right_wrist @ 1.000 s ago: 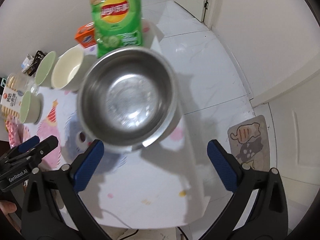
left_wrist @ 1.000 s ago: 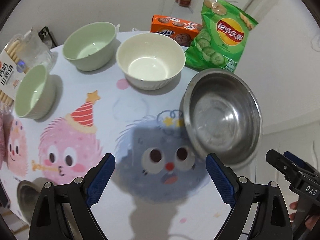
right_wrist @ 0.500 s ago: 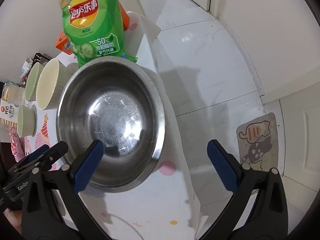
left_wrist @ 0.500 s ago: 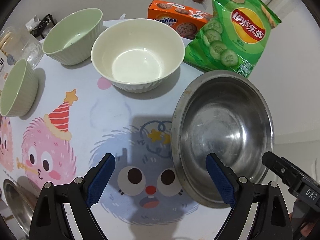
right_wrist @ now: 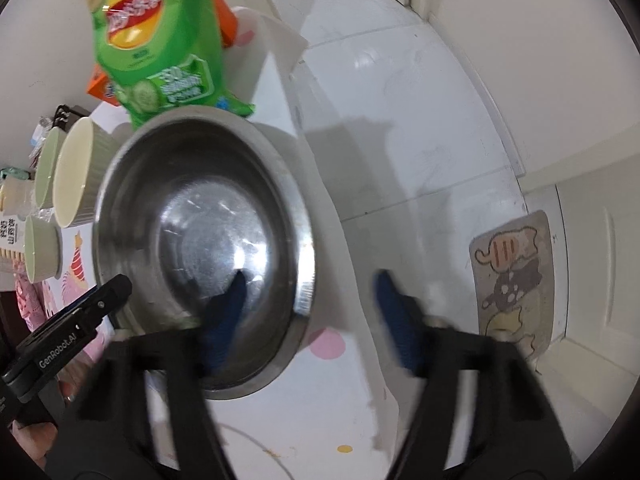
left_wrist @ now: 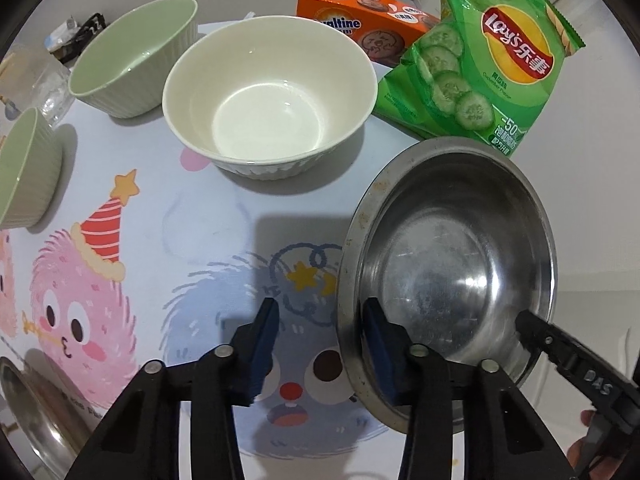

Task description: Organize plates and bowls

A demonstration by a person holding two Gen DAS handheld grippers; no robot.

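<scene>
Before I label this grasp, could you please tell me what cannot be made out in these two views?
1. Right wrist view: motion blur smears the right tool; contact with the steel bowl rim is unclear.
2. Left wrist view: the left tool hides part of the bowl's near rim.
3. Left wrist view: a steel vessel is cut off by the lower-left edge.

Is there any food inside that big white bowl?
No, the white bowl shows only its bare, glossy inside.
</scene>
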